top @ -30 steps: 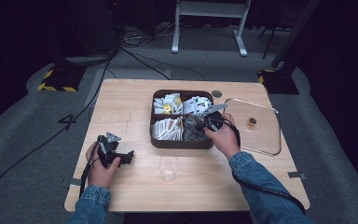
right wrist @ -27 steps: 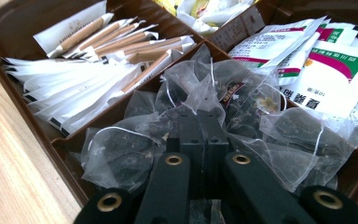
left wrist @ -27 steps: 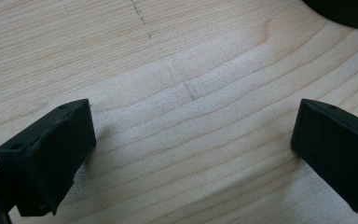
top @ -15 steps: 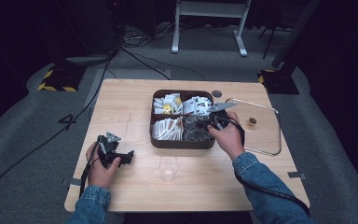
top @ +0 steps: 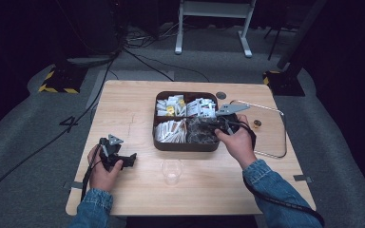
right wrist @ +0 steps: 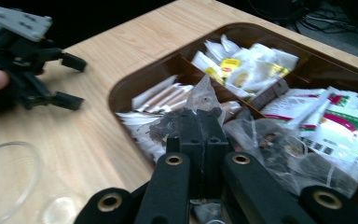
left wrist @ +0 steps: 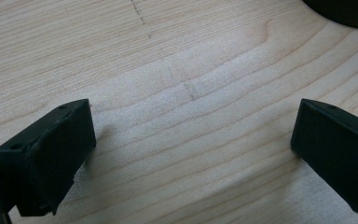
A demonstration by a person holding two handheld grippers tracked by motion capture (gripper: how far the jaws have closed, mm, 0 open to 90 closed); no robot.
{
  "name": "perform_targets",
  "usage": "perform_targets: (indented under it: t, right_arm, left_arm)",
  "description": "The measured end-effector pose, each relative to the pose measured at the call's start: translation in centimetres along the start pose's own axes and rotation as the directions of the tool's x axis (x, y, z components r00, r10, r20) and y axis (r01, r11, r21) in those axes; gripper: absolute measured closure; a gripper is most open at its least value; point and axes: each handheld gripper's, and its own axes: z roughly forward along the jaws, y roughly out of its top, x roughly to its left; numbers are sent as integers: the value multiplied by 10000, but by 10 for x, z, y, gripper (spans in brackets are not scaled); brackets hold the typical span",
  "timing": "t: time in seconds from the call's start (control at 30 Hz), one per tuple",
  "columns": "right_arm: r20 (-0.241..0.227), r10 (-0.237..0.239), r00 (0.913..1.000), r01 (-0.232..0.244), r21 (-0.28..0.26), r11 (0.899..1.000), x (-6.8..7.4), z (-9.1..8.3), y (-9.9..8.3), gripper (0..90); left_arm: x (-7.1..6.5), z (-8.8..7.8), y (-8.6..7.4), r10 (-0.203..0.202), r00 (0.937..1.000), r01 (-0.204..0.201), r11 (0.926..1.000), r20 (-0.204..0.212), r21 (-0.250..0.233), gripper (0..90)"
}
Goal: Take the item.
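Right gripper (right wrist: 200, 135) around clear packet (right wrist: 204, 100)

Dim room, grey carpet (top: 24, 142)

A wooden table (top: 123, 109) fills the middle of the frame, on grey carpet. At its centre stands a dark brown tray (top: 186, 145) with compartments holding white packets and a dark heap. The right gripper (top: 214, 124) reaches into the tray's lower right compartment. The left gripper (top: 132, 158) rests on the table at lower left. A clear cup (top: 171, 171) stands just below the tray. A glass lid (top: 275, 128) lies at right.
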Motion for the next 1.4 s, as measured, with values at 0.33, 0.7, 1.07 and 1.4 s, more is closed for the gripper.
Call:
perform_targets:
  t: [0.33, 0.7, 1.07, 1.4]
  right_arm:
    - [-634, -411, 9971, 391, -318, 9987, 26, -14, 9, 900]
    - [-1436, -885, 9857, 844, -346, 9958, 56, -16, 12, 900]
    - [-2204, -1195, 9680, 1213, -54, 9926, 82, -7, 6, 900]
    - [-2720, -1236, 9543, 1431, 528, 9883, 99, 10, -6, 900]
  left_arm:
    - [0, 0, 0, 2, 10000, -2, 10000, 1, 4, 2]
    - [0, 0, 0, 4, 10000, -4, 10000, 3, 5, 2]
    - [0, 0, 0, 9, 10000, -9, 10000, 2, 10, 1]
    - [0, 0, 0, -33, 10000, 33, 10000, 5, 1, 2]
